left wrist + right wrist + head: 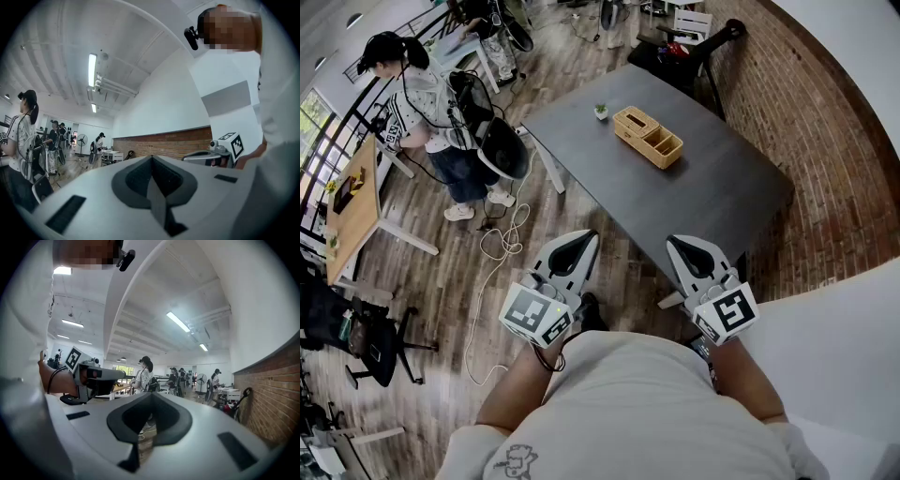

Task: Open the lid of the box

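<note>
Fingers [138, 179] closed together, empty, on left gripper [581, 236] and right gripper [679, 242]; the box [647, 137] sits far ahead, lengthwise far-left to near-right, nearer the right gripper.

Box [648, 137] sits on the table [722, 187] ahead of you, small pot [601, 112] near its far-left end; a person [431, 112] stands left of the table.

Left gripper [584, 236] and right gripper [682, 241] are held level in front of the torso, side by side and apart, tips pointing away from the body. Both pairs of jaws are pressed together and grip nothing. Left forearm [517, 377] and right forearm [748, 373] are bare, reaching forward from bent elbows, marker cubes nearest the body.
</note>
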Demonstrator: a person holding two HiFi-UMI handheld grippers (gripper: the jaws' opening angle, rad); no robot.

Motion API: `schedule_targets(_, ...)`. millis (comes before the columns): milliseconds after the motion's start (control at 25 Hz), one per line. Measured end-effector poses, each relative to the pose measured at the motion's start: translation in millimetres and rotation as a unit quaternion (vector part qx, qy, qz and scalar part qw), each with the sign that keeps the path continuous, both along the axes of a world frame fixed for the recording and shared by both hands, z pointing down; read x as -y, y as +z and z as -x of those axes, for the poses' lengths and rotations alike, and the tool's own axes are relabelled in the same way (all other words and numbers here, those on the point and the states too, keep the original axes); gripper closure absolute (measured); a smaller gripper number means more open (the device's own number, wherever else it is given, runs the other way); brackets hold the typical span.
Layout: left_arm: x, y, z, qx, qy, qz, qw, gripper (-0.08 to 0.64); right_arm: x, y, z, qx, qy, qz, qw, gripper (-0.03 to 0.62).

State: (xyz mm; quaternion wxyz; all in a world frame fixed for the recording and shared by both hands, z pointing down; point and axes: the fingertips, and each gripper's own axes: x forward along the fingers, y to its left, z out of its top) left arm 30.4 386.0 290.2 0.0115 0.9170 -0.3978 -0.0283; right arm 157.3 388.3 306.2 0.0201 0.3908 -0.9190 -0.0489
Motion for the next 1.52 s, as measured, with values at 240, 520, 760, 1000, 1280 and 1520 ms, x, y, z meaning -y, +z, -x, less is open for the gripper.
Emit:
schedule_targets(240, -1.7, 5.6, -13.8, -0.002, 0.013, 0.011, 0.9999, 0.549, -2.6, 3.5, -6.5, -0.001, -0.003, -0.002, 1.000, 0.589)
schedule_targets(520, 5.1, 7.0, -18.2, -0.002, 0.018, 0.017, 0.9997, 0.548, 2.6, 8.2, -8.0, -0.009, -0.002, 0.002, 1.000, 0.588)
schedule_targets(760, 12.8, 11.2, -15.4, -0.002, 0.021, 0.016, 0.9996, 0.549, 12.8, 17.6, -5.9, -0.014, 0.002, 0.009, 1.000, 0.588)
schedule_targets(1000, 25.6, 17.0, -11.3, -0.004, 0.028, 0.023, 0.9993, 0.549, 27.9, 26.8, -2.1, -0.021, 0.020, 0.015, 0.999, 0.587)
schedule_targets(1280, 44.5, 25.9, 13.7, 0.000, 0.030, 0.034, 0.9990, 0.549, 50.2, 38.0, 23.7, -0.015, 0.023, 0.034, 0.999, 0.538)
schedule_targets(1520, 60.2, 31.3, 59.9, -0.010, 0.031, 0.043, 0.9985, 0.548, 64.5, 44.1, 69.3, -0.025, 0.023, 0.049, 0.998, 0.494)
